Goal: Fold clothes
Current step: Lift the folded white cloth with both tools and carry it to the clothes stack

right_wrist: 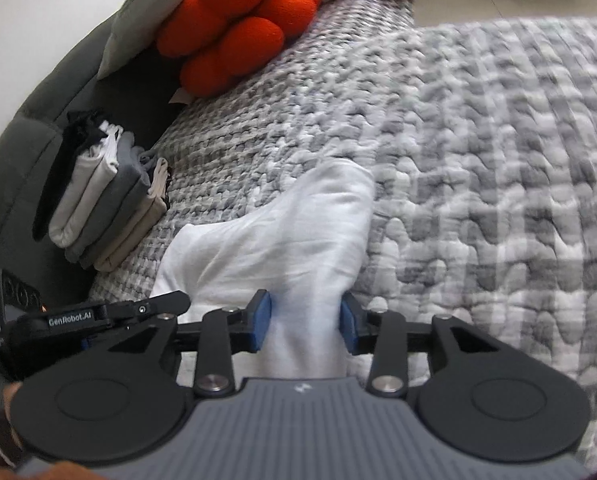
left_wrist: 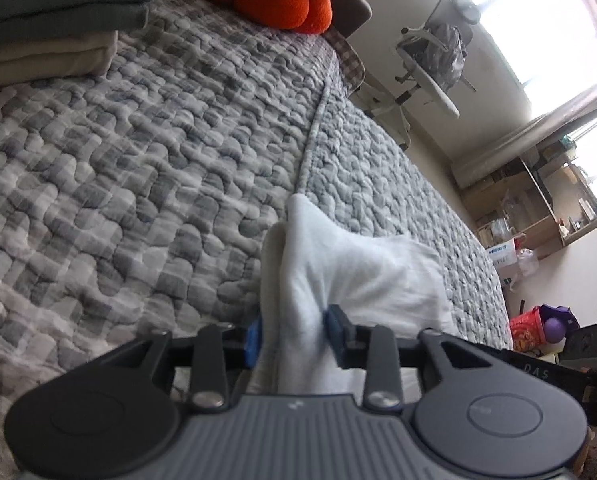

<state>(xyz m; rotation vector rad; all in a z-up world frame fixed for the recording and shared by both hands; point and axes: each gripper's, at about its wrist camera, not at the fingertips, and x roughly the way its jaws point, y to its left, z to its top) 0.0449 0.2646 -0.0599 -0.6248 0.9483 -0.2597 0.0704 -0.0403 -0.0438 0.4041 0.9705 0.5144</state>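
Both grippers' fingers (left_wrist: 294, 336) (right_wrist: 304, 322) clench white cloth (right_wrist: 282, 232); only the left view shows an office chair (left_wrist: 430, 64).

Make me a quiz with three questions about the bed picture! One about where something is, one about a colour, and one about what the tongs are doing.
1. Where is the stack of folded clothes?
A. on the bed, beside the dark headboard
B. on the office chair
C. on the floor

2. What colour is the knotted cushion?
A. blue
B. orange-red
C. green

3. What are the left tongs and right tongs doing?
A. both hang open with nothing between them
B. only one holds cloth
C. both are shut on the white garment

Answers:
1. A, the stack rests on the grey quilt next to the headboard.
2. B, its round lobes are bright orange-red.
3. C, in each wrist view white cloth is pinched between the blue pads.
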